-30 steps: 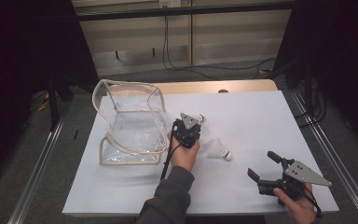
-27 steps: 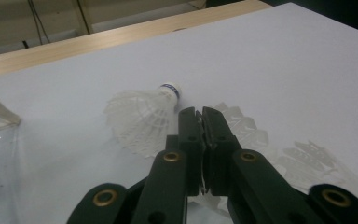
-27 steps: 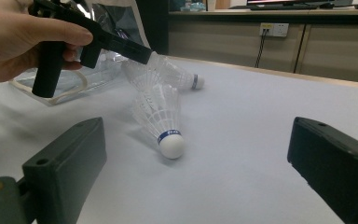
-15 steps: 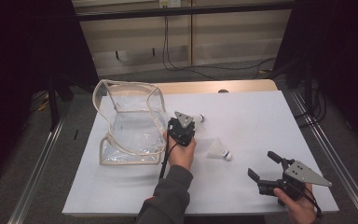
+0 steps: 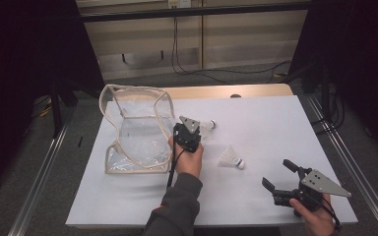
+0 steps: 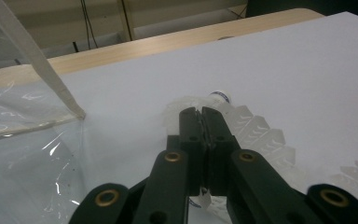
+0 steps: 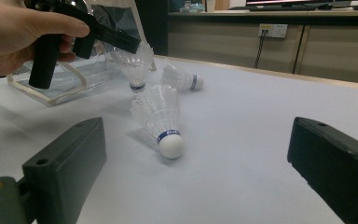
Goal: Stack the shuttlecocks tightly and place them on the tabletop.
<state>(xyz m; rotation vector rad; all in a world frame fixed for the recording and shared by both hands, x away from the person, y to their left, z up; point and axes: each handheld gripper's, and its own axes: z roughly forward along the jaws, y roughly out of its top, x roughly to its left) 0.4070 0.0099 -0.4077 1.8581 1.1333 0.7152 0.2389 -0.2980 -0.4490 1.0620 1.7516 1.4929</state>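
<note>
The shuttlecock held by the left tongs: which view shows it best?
The right gripper view: the shuttlecock hangs from the left tongs, feathers up, blue-banded cork down. The left gripper view shows feathers beside the shut jaws. The high view hides it under the hand.

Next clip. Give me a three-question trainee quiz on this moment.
1. What does the left claw grip? A) a ping-pong ball B) a shuttlecock C) a pen
2. Counting that one, how many shuttlecocks does the right gripper view show?
3. True or false: the right claw is shut on a shuttlecock.
Key: 1) B. 2) Three: the held one, the far shuttlecock and the near shuttlecock. 3) False, it is open and empty.
</note>
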